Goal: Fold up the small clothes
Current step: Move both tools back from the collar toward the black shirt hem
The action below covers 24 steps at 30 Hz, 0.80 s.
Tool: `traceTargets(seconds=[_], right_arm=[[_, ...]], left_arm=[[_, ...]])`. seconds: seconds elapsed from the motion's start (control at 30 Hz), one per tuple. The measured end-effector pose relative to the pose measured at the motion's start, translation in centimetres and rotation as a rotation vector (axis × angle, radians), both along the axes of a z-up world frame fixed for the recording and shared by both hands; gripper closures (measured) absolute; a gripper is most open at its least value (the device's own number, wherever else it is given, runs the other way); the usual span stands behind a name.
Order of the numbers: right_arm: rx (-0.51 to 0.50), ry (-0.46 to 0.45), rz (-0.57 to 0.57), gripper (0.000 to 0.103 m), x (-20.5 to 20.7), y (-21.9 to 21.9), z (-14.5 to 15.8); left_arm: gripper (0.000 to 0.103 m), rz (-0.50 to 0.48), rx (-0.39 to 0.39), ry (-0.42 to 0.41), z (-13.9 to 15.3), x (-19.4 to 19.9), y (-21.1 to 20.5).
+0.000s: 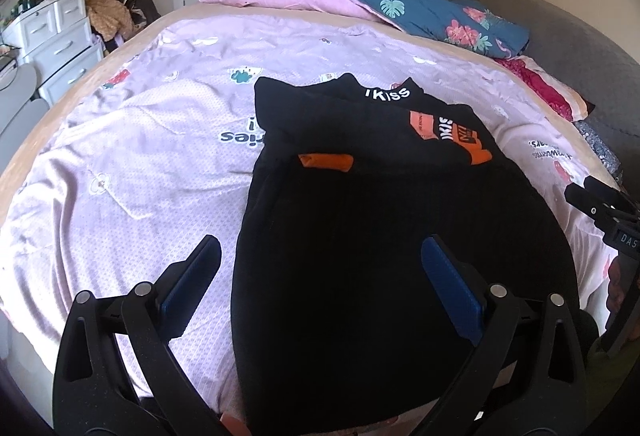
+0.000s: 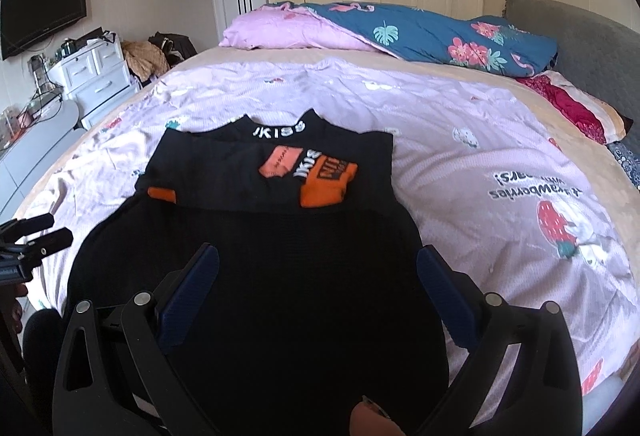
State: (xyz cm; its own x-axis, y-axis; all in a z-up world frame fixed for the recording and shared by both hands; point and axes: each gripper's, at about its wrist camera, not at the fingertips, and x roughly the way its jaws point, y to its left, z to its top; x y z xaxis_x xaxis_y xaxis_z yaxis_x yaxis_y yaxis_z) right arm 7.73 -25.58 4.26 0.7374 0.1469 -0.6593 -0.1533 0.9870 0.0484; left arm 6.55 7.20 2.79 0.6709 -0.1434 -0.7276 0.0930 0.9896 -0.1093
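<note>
A small black garment (image 1: 380, 220) with orange patches and white "KISS" lettering lies on the bed, its sides folded in and its collar at the far end. It also shows in the right wrist view (image 2: 272, 236). My left gripper (image 1: 320, 256) is open and empty over the garment's near left edge; one finger is above the sheet, the other above the black cloth. My right gripper (image 2: 318, 264) is open and empty above the garment's near part. The right gripper shows at the right edge of the left wrist view (image 1: 608, 208). The left gripper shows at the left edge of the right wrist view (image 2: 28, 240).
The bed carries a lilac printed sheet (image 2: 480, 164). A pink and blue quilt (image 2: 400, 32) and a red pillow (image 2: 576, 108) lie at the far side by a grey headboard (image 2: 580, 48). White drawers (image 2: 100, 72) and a wall TV (image 2: 40, 12) stand left.
</note>
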Motion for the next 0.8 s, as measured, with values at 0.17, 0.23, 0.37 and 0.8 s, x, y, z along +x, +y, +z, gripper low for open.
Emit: traceTargets(seconds=[0.17, 0.23, 0.37, 0.8], right_arm=[[-0.008, 0.016, -0.007, 0.004, -0.6, -0.5, -0.5], [-0.010, 0.023, -0.007, 0.004, -0.9, -0.7, -0.7], [-0.022, 0.042, -0.011, 0.004, -1.4, -1.2, -1.3], [-0.029, 0.091, -0.043, 0.004, -2.9, -3.1, -2.9]], left_arm=[[0.009, 0.006, 0.012, 0.014, -0.5, -0.6, 0.1], [0.009, 0.007, 0.018, 0.024, -0.7, -0.8, 0.3], [0.009, 0.014, 0.029, 0.050, -1.6, -1.2, 0.6], [0.009, 0.048, 0.023, 0.118, -3.8, -2.7, 2.6]])
